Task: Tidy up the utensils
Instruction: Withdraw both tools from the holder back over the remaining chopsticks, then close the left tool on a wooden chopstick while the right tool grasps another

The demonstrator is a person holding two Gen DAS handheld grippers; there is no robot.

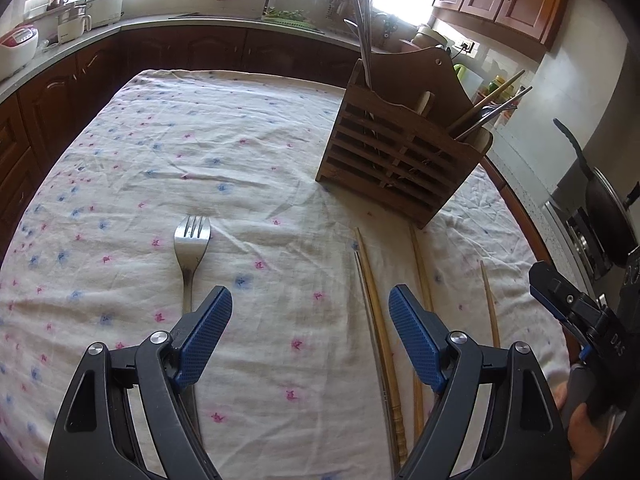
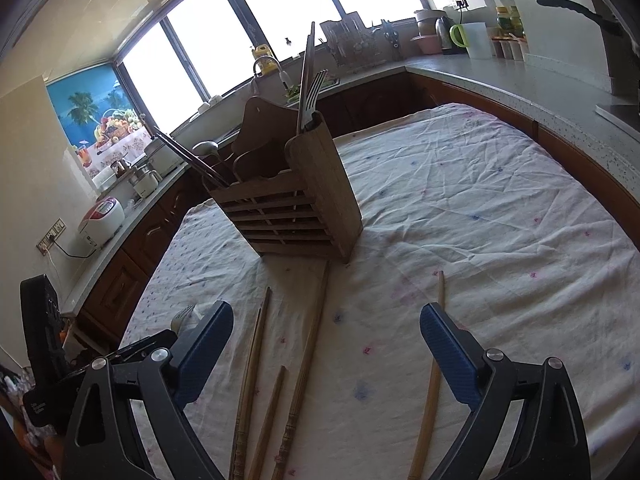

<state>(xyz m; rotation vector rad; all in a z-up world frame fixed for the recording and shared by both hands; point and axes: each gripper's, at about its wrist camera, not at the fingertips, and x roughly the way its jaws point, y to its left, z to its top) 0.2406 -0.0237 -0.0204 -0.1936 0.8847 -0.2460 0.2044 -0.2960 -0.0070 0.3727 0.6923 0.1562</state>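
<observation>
The left tool hangs above the cloth-covered worktop with its blue pads well apart and nothing between them. The right tool is likewise spread wide and empty. A metal fork lies just ahead of the left tool's left pad. Wooden chopsticks lie side by side on the cloth, near the slatted wooden utensil holder, which stands upright with cutlery inside.

Blown-out windows backlight the kitchen; fisheye edges curve.
</observation>
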